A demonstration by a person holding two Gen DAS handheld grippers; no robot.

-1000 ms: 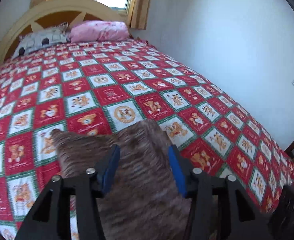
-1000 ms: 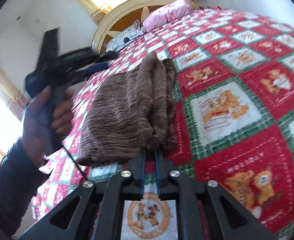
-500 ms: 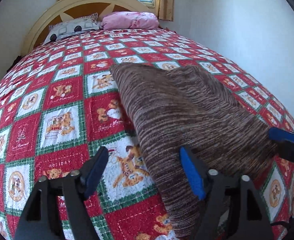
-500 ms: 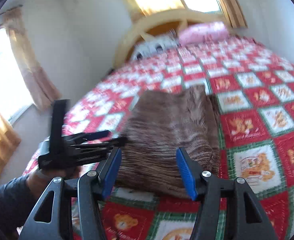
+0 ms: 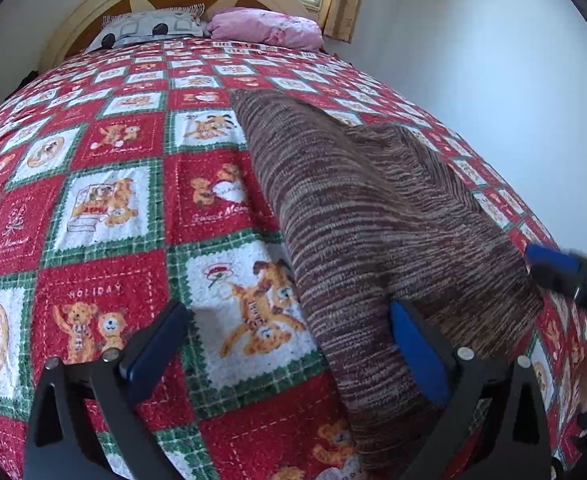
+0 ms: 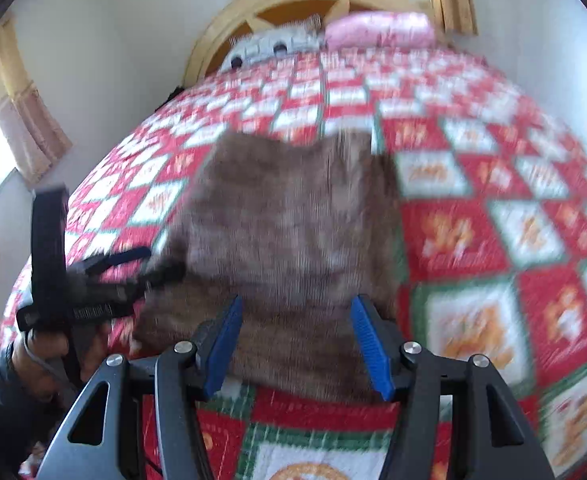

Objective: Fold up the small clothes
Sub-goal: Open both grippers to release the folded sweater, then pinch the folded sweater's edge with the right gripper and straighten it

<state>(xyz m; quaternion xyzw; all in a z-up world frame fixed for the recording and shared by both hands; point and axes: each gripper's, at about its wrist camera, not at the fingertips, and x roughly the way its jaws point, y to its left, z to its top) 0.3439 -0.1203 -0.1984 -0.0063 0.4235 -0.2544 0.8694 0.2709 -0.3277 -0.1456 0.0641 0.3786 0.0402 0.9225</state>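
Fingers [image 5: 417, 356] spread beside brown garment [image 5: 365, 216]; quilt [image 5: 93, 292] reads "HOLIDAY"

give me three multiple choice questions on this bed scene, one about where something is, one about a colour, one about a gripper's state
1. Where does the brown knit garment lie?
A. on the pink pillow
B. on the red patchwork bedspread
C. on the floor

2. What colour are the pads on the gripper fingers?
A. blue
B. yellow
C. white

3. How are the jaws of the left gripper?
A. shut on the garment
C. shut on the bedspread
B. open, holding nothing

Answers:
1. B: the garment rests flat on the bedspread, well short of the pink pillow at the headboard.
2. A: both wrist views show blue pads inside the black fingers.
3. B: the left wrist view shows a wide gap between the fingers, with bedspread visible through it and one finger over the garment's edge. The right gripper is also open.
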